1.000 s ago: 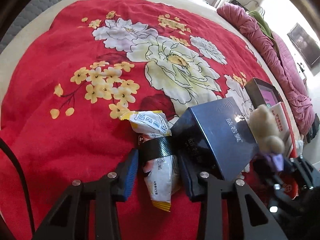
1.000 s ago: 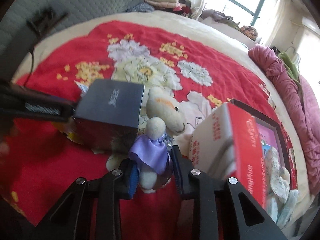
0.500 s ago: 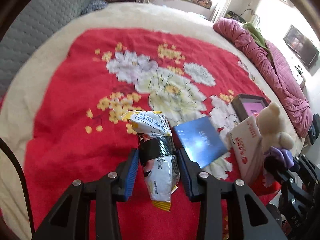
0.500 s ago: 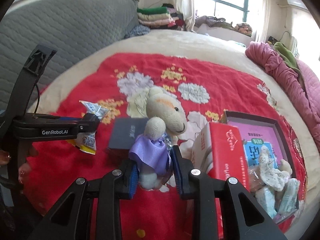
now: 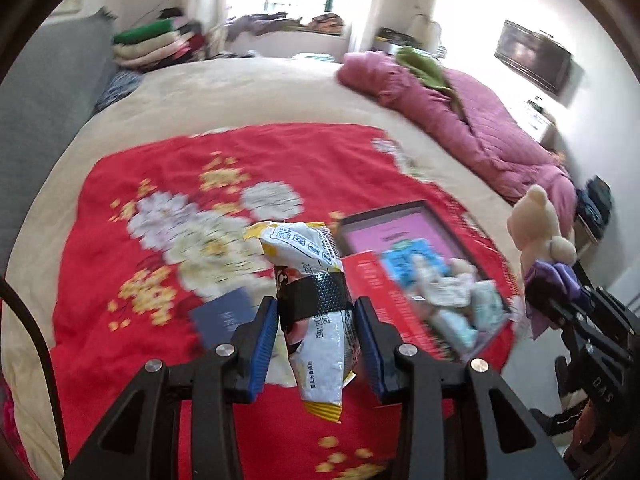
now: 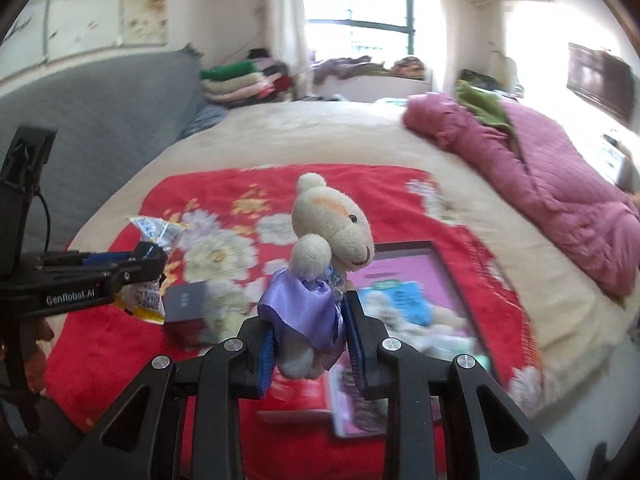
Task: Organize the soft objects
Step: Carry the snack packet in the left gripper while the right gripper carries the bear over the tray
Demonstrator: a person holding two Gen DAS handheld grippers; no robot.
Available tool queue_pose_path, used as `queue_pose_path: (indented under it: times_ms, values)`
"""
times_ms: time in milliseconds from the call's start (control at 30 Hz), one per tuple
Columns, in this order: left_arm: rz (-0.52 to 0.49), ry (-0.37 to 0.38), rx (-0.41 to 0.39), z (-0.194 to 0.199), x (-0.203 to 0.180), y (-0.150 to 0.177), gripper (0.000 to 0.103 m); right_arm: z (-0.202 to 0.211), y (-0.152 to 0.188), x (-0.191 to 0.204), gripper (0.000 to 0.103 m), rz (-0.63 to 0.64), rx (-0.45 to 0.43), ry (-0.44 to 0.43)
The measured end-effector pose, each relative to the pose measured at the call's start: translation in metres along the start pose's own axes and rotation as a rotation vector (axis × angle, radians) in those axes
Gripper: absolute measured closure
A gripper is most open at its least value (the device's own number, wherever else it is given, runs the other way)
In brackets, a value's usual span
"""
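Observation:
My left gripper (image 5: 316, 316) is shut on a white and yellow snack packet (image 5: 312, 300) with a black band around its middle, held high above the red flowered blanket (image 5: 132, 280). My right gripper (image 6: 310, 324) is shut on a small cream teddy bear (image 6: 328, 228) in a purple satin dress, also lifted. The bear (image 5: 536, 228) shows at the right edge of the left wrist view, the packet (image 6: 154, 236) at the left of the right wrist view. Below lies an open dark box (image 5: 436, 220) with a pink lining and several pale soft items inside.
A dark blue box (image 5: 224, 316) lies on the blanket left of the open box, whose red lid (image 5: 380, 300) leans against it. A bunched pink quilt (image 6: 560, 184) lies along the bed's right side. Folded clothes (image 6: 240, 80) are stacked by the grey headboard (image 6: 100, 120).
Both grippers have risen well above the bed and tipped up with the packet and the bear still held. The boxes look smaller and lower, and the window and far wall have come into view.

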State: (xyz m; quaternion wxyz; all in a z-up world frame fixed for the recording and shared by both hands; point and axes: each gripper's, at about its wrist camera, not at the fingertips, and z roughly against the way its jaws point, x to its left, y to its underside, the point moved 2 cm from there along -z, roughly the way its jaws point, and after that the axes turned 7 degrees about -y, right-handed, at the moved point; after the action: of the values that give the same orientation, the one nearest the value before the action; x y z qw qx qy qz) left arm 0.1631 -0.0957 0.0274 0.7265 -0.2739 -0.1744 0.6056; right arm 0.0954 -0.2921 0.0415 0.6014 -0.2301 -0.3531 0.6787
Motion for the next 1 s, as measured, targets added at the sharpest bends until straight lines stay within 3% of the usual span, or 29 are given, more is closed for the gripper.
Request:
queue_pose_path:
  times_ms: [233,500,1000]
  values:
    - [-0.079,0.055,-0.004,-0.001,-0.076,-0.009,0.063,0.042,-0.001,-0.063,0.072,-0.056,-0.026,0.081]
    - [-0.128,0.072,0.032,-0.027,-0.132,-0.016,0.063,0.048,-0.001,-0.111,0.072,-0.084,-0.026,0.116]
    - [-0.176,0.063,0.185,-0.120,-0.185,0.009,0.063,-0.042,0.034,-0.179,0.072,-0.088,0.135,0.114]
